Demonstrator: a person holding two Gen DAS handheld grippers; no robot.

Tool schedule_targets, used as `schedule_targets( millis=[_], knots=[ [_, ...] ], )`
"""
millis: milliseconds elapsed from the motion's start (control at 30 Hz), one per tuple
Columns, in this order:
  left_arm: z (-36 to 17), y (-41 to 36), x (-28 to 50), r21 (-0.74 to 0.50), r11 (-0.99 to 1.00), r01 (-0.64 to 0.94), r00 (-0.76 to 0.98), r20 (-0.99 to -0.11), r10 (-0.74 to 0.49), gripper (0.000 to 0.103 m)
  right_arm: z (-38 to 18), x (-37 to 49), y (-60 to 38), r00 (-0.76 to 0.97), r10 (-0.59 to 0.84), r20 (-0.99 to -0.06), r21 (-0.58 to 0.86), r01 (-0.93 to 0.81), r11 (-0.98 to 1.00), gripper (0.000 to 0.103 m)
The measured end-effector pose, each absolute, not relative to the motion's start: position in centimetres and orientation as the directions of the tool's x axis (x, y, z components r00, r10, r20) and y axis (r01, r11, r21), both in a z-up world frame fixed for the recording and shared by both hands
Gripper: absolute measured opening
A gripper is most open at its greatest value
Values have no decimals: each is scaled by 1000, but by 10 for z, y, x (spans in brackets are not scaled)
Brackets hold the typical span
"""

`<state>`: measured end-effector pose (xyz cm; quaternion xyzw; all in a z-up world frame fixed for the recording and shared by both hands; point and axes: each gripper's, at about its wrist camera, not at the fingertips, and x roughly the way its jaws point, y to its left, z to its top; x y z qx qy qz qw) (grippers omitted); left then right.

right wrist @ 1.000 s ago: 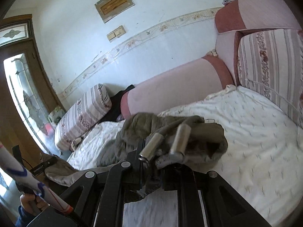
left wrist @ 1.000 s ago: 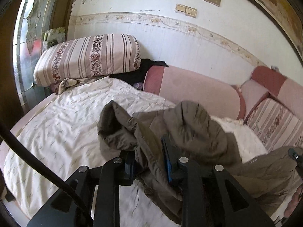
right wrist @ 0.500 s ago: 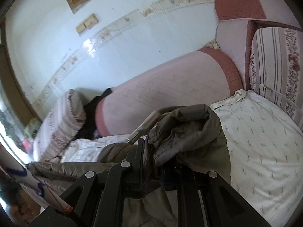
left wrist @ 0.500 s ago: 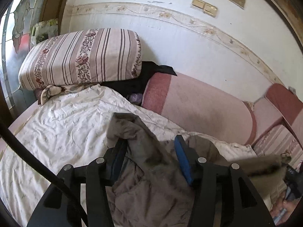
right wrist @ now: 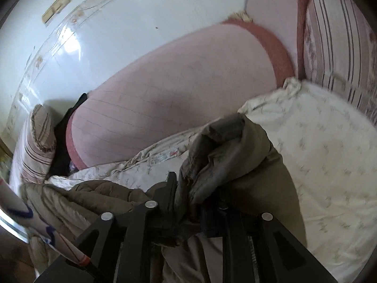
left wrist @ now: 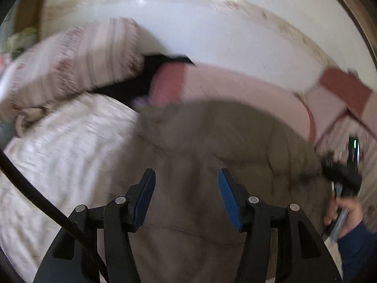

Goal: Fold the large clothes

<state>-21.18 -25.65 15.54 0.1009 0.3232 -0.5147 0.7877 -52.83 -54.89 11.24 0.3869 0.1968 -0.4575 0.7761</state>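
Jacket point(left wrist: 212, 155) spread on bed point(left wrist: 66, 146), beneath left tongs point(left wrist: 186, 195), opening, clear of cloth. Right tongs point(right wrist: 188, 202) opening around bunched fold; could slip free early, undoing fold.

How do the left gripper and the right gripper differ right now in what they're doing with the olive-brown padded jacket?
The left gripper has its blue pads well apart and opening, the olive-brown padded jacket lying loose beneath; the right gripper stands much narrower, a bunched fold between its pads, and is starting to open. The left view is motion-blurred; the right is sharper. Both hover over the same jacket on the cream sheet.
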Motion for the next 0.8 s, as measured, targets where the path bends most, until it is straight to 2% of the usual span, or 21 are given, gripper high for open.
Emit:
schedule_targets(
  millis=[133,167,267,367,533,633,733,800],
  knots=[
    [102,-306,-226,-85,458,885,290,-669,-684,55,118,-555,-536,593,-539,-598,526,798,295,46],
    [92,-315,-225,-68,463,884,298,-682,-668,55,125,-562,-528,605,-547,-578,525,789,319,48],
    [72,-333,-217,-43,490,871,325,-698,-638,58,138,-566,-500,604,-558,-569,451,797,403,48],
    [63,-350,-209,-30,508,861,336,-716,-612,61,133,-548,-482,573,-540,-616,329,810,485,48],
    [51,-366,-203,4,519,855,357,-729,-584,65,82,-508,-494,450,-545,-707,118,836,536,49],
    [46,-365,-199,-23,515,857,349,-709,-613,66,52,-507,-514,495,-467,-733,221,822,525,49],
    [40,-364,-197,-63,514,855,332,-696,-637,67,38,-510,-512,511,-479,-714,238,820,520,48],
    [38,-367,-201,-43,522,852,355,-686,-635,69,32,-514,-518,530,-471,-705,273,816,509,48]
  ],
)
